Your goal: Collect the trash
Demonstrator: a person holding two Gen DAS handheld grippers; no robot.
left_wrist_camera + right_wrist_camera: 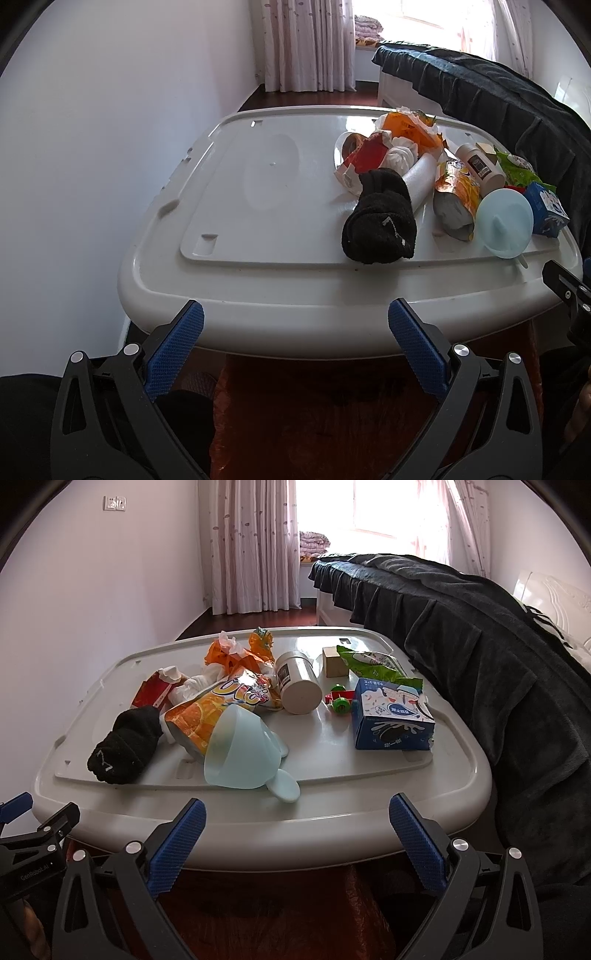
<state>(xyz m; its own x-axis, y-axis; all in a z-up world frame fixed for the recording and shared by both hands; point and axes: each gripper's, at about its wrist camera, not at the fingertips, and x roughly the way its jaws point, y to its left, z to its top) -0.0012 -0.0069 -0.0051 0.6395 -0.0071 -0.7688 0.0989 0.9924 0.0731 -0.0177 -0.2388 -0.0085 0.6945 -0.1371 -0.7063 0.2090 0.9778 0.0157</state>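
Dark-draped bed [461,627] along the right, running far toward a curtained window [255,546]; pale wall on the left; white plastic tabletop [258,206] in the middle, bare on its left half, cluttered on its right half.

Among the clutter, largest first: black rolled sock [380,218] near the front edge, lying against a white foam tube [419,177]; orange-printed snack bag [218,709] just right of the sock, crumpled; pale blue plastic cup [240,753] tipped on its side at the near edge, touching that bag; blue-and-white carton [391,716] toward the right, near the bed; beige cylindrical jar [297,683] lying on its side behind, open end facing near; green wrapper [369,662] and small wooden block [334,661] farther back; red wrapper [153,692] and white crumpled tissue [400,155] at the far left of the pile; small green-and-red toy [340,699] between jar and carton.

Left gripper [295,332] below the near table edge, blue pads spread wide, holding nothing; right gripper [297,823] likewise spread wide and empty, just short of the cup.
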